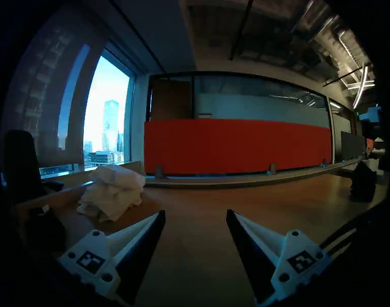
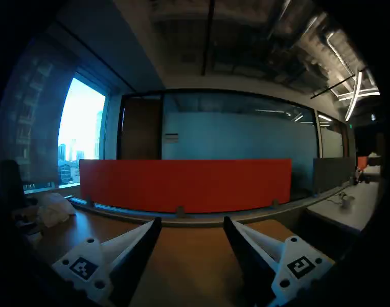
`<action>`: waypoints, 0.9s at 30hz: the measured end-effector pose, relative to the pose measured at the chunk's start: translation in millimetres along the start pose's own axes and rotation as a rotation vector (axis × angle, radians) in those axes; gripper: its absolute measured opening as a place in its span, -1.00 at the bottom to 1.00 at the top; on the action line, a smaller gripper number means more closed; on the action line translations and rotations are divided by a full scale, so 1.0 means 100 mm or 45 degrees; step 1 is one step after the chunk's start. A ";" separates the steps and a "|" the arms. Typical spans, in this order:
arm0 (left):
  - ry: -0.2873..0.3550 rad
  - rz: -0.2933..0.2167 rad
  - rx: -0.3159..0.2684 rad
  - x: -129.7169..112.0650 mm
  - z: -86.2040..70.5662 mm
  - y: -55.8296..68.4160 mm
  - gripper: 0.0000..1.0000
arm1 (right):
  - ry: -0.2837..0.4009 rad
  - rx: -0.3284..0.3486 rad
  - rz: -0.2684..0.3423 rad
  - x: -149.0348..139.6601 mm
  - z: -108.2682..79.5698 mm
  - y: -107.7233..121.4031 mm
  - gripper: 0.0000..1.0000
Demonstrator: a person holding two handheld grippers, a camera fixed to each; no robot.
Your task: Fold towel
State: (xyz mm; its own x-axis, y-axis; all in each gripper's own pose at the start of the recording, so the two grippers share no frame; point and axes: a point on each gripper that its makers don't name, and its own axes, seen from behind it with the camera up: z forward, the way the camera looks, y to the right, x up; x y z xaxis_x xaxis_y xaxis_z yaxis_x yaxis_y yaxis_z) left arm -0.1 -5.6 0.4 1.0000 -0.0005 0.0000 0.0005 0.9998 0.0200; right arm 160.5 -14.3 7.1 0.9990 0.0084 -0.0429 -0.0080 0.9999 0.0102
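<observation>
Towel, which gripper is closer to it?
The left gripper: the white towel lies just beyond it; from the right gripper it looks small and far.

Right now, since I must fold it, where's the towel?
In the left gripper view, the crumpled towel lies on the desk, left of the left gripper, below the window.

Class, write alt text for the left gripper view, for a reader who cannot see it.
A crumpled white towel lies in a heap on a wooden desk, ahead and to the left of the open left gripper, which touches nothing. Behind the desk stands a red partition, with a bright window at left.
</observation>
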 end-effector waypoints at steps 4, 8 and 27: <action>0.000 0.001 0.000 0.00 0.00 0.00 0.76 | 0.003 -0.014 0.016 -0.19 -0.01 0.07 0.88; 0.000 0.000 0.000 0.00 0.00 0.00 0.76 | -0.010 -0.034 0.016 -0.41 -0.02 0.16 0.88; 0.000 0.000 0.000 0.00 0.01 0.01 0.76 | -0.015 -0.017 0.079 -1.18 -0.04 0.22 0.89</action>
State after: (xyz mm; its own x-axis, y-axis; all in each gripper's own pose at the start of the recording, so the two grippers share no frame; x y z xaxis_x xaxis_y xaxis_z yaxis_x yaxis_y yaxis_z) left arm 0.0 -5.1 1.2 1.0000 -0.0003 0.0001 0.0003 0.9998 0.0200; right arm 42.4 6.6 8.0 0.9970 0.0703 -0.0310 -0.0704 0.9975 -0.0012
